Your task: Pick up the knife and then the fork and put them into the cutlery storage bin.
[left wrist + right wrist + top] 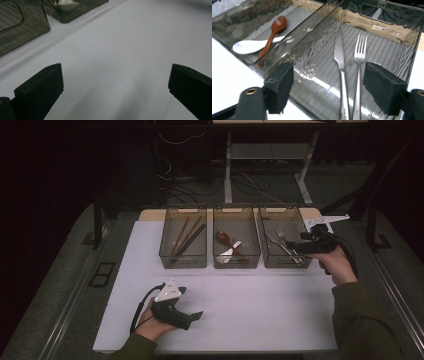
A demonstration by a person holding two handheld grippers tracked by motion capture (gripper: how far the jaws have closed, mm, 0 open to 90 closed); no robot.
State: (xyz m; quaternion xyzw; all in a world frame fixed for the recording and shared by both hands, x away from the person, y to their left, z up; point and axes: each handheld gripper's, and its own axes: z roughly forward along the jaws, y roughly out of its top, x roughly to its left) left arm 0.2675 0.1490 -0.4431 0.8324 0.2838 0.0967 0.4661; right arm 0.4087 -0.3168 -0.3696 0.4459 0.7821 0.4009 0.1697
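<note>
Left gripper (192,316) low over bare white table (260,305), jaws wide apart, empty. Right gripper (327,87) spread over right bin (387,47), above knife (340,60) and fork (359,56) lying side by side; handle ends cut off. Middle bin (236,262): wooden spoon (274,32) across white spoon (252,46). Left bin (183,261): chopsticks (186,239), count unclear.

Olive-green sleeves; each black claw (192,317) trails a black cable, the left one topped by a pale three-cornered plate.

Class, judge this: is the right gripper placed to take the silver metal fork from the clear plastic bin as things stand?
Probably yes: the right gripper hangs open over the clear plastic bin, and nothing covers the silver metal fork.
</note>
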